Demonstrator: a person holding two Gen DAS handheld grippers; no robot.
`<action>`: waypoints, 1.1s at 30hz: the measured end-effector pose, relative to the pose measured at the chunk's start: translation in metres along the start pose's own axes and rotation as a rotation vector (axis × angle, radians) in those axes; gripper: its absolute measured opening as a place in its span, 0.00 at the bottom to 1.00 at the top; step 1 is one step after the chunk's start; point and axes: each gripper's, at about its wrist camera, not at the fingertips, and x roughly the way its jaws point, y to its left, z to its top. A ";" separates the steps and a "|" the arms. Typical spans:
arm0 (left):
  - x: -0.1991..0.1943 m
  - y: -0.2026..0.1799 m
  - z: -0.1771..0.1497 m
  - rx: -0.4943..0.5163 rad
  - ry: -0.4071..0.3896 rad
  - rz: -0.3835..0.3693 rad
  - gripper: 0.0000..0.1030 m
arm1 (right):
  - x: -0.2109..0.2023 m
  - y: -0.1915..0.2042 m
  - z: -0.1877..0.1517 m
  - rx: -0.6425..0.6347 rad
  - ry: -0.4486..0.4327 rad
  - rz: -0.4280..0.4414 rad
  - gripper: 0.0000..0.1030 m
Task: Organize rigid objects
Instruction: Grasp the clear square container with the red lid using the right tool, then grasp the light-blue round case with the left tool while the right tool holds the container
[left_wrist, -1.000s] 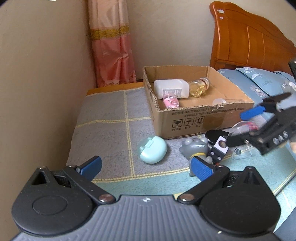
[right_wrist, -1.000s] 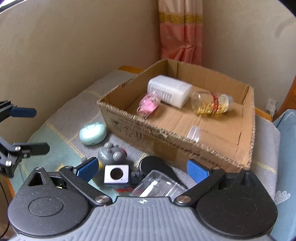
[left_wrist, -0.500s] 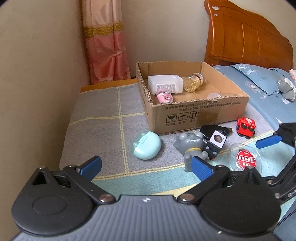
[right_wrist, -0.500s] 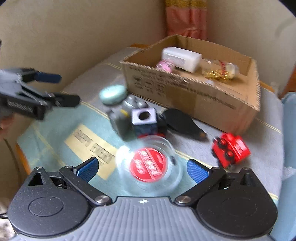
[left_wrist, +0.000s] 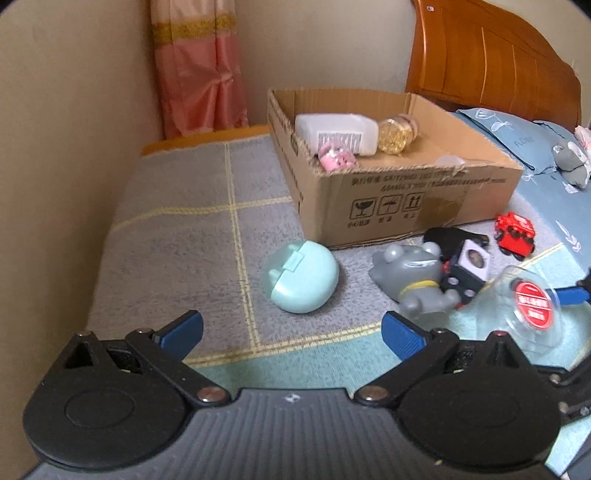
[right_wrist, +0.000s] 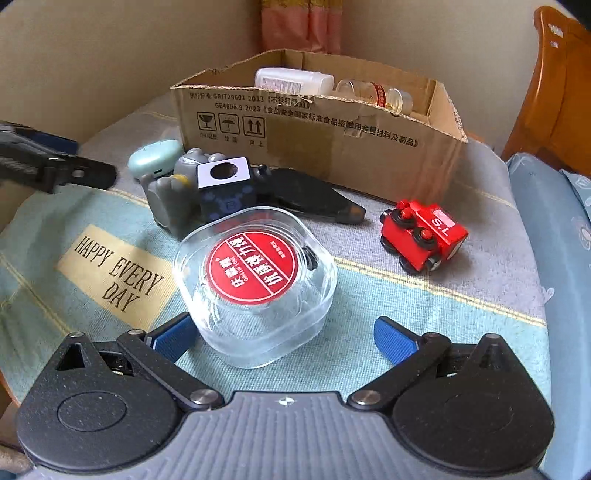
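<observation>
A cardboard box (left_wrist: 399, 210) (right_wrist: 317, 147) stands on the mat and holds a white bottle (left_wrist: 336, 138), a jar (left_wrist: 399, 134) and a pink toy (left_wrist: 336, 160). In front of it lie a mint case (left_wrist: 301, 275), a grey figure (left_wrist: 410, 277), a dark cube (right_wrist: 225, 188), a black flat piece (right_wrist: 306, 194), a red toy train (right_wrist: 423, 236) and a clear plastic box with a red label (right_wrist: 255, 284). My right gripper (right_wrist: 282, 338) is open, its fingers on either side of the clear box. My left gripper (left_wrist: 291, 332) is open and empty, short of the mint case.
The wall runs along the left, with a pink curtain (left_wrist: 201, 74) in the corner. A wooden headboard (left_wrist: 487, 62) and blue bedding with a plush toy (left_wrist: 570, 160) lie to the right. The mat reads "HAPPY EVERY DAY" (right_wrist: 114, 269).
My right gripper has pulled back from the cardboard box and come down around the clear box. My left gripper has shifted slightly toward the mint case.
</observation>
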 end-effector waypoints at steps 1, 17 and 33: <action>0.007 0.002 0.000 -0.006 0.013 -0.008 0.99 | 0.000 0.000 -0.001 0.001 -0.004 -0.002 1.00; 0.040 0.007 0.016 0.123 0.051 -0.050 1.00 | -0.002 0.004 -0.007 0.015 -0.052 -0.014 1.00; 0.030 -0.009 0.021 0.265 0.021 -0.115 0.50 | -0.001 0.003 -0.009 0.016 -0.062 -0.015 1.00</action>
